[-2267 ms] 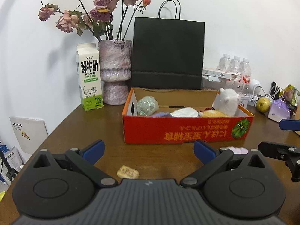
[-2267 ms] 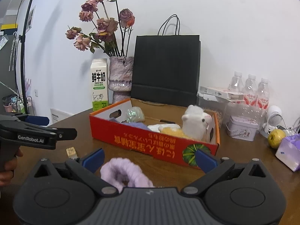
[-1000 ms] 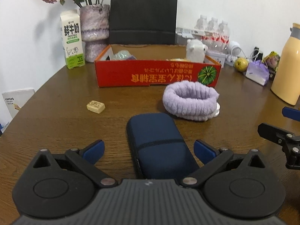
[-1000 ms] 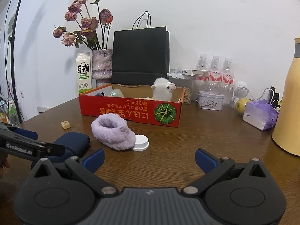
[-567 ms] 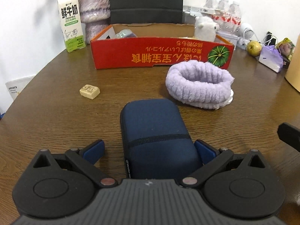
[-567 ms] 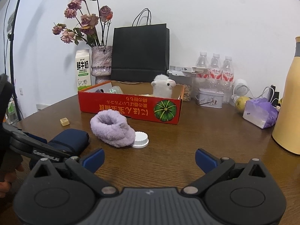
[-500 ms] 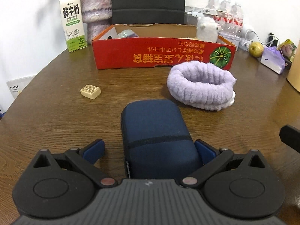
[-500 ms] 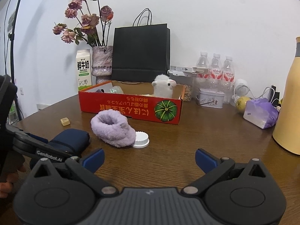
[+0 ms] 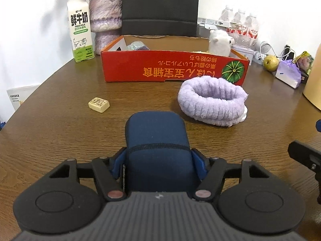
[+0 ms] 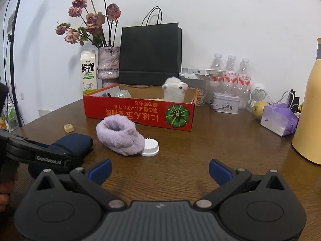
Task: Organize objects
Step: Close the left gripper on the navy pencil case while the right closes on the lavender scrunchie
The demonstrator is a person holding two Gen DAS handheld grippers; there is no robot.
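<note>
A navy soft case (image 9: 156,132) lies on the brown table (image 9: 60,132), end-on to my left gripper (image 9: 158,160). Its jaws are closing, and both blue pads touch the sides of the case's near end. In the right wrist view the case (image 10: 76,140) sits low at the left, behind the left gripper's black finger (image 10: 50,157). My right gripper (image 10: 160,170) hangs open over bare table with nothing between its pads. A fluffy purple band (image 9: 212,100) lies ahead to the right, against a white lid (image 10: 150,149). A small beige block (image 9: 99,104) lies to the left. The red cardboard box (image 9: 174,70) stands behind.
A milk carton (image 9: 80,30), a flower vase (image 9: 105,20) and a black paper bag (image 9: 160,6) line the back wall. At the right are water bottles (image 10: 230,74), a tin (image 10: 225,102), a pear (image 10: 258,107), a purple bag (image 10: 279,120) and a yellow flask (image 10: 311,110). A plush llama (image 9: 219,43) sits in the box.
The left gripper's pads have come in from wide apart onto the sides of the navy case. The right gripper has stayed where it was.
</note>
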